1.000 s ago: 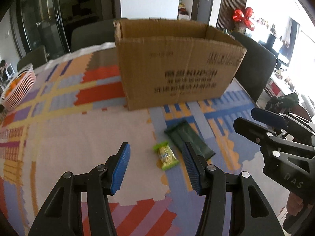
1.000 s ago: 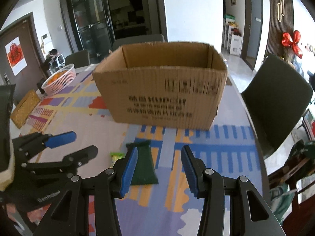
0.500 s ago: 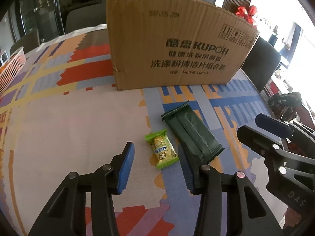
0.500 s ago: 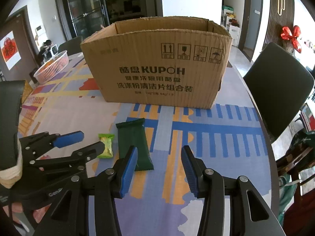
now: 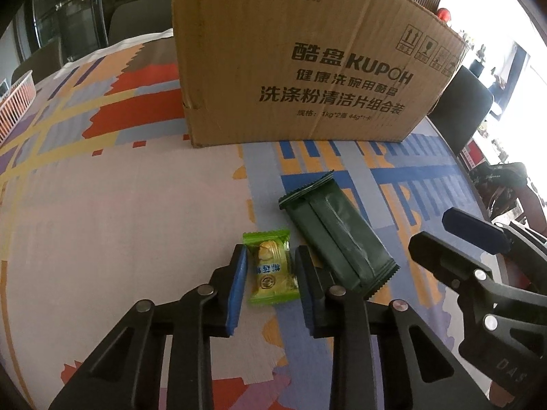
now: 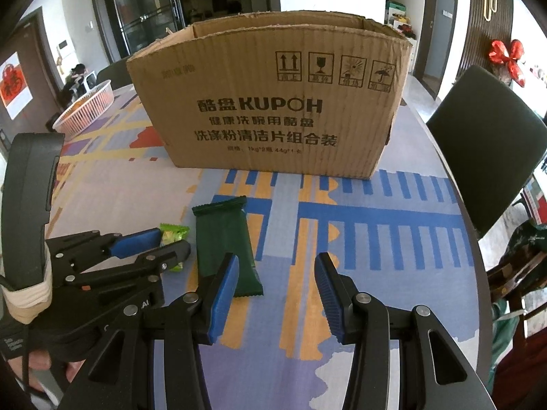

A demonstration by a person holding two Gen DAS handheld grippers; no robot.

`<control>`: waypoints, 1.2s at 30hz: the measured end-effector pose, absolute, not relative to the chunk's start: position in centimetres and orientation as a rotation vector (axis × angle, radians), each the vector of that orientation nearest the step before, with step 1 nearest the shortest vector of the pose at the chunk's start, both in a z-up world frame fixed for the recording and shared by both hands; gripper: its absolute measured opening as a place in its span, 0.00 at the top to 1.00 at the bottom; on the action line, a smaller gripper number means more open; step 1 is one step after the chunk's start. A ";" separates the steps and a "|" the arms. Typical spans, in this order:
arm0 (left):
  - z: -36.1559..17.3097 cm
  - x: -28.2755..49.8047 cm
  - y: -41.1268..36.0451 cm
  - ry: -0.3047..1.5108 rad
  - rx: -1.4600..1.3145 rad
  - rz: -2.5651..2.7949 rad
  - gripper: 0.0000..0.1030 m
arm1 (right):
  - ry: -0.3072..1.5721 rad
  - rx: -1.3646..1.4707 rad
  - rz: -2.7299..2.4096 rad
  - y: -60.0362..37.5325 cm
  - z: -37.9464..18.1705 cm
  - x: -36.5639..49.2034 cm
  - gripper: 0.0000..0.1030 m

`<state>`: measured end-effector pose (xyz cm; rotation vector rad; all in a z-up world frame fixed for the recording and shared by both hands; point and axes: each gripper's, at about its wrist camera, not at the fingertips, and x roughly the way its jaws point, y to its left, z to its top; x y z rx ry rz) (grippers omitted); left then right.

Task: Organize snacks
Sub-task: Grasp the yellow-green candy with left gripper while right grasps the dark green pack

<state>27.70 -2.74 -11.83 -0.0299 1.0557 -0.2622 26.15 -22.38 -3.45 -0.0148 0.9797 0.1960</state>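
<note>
A small yellow-green snack packet (image 5: 271, 270) lies on the patterned tablecloth (image 5: 119, 222). My left gripper (image 5: 270, 251) straddles it, its jaws closing, both pads touching the wrapper's sides. Just right of it lies a dark green bar packet (image 5: 338, 239), flat on the cloth. In the right wrist view, my right gripper (image 6: 276, 259) hovers open and holds nothing, its left finger beside the near end of the dark green bar packet (image 6: 224, 239). The left gripper (image 6: 171, 244) shows at the left there, around the snack packet (image 6: 174, 232). An open cardboard box (image 6: 273, 109) stands behind both packets.
A white basket (image 6: 85, 109) with orange items sits at the far left of the table. A dark chair (image 6: 485, 143) stands at the table's right edge. The right gripper (image 5: 432, 230) is close to the right of the left one.
Both grippers have come down toward the table. The left jaws have narrowed from wide apart onto the small yellow-green packet. The right jaws keep the same gap.
</note>
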 end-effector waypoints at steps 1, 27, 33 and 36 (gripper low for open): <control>-11.9 27.7 -2.7 1.054 -0.032 -0.261 0.77 | 0.983 -0.012 0.200 -22.3 -3.5 26.2 0.54; -10.2 25.0 3.0 0.989 -0.101 -0.179 0.81 | 1.078 -0.115 0.302 -16.3 -7.0 29.9 0.43; -10.1 24.9 3.1 0.986 -0.109 -0.178 0.81 | 1.078 -0.140 0.281 -15.6 -7.6 30.4 0.44; -10.0 24.9 3.1 0.984 -0.110 -0.180 0.81 | 1.070 -0.155 0.283 -15.1 -7.6 30.4 0.54</control>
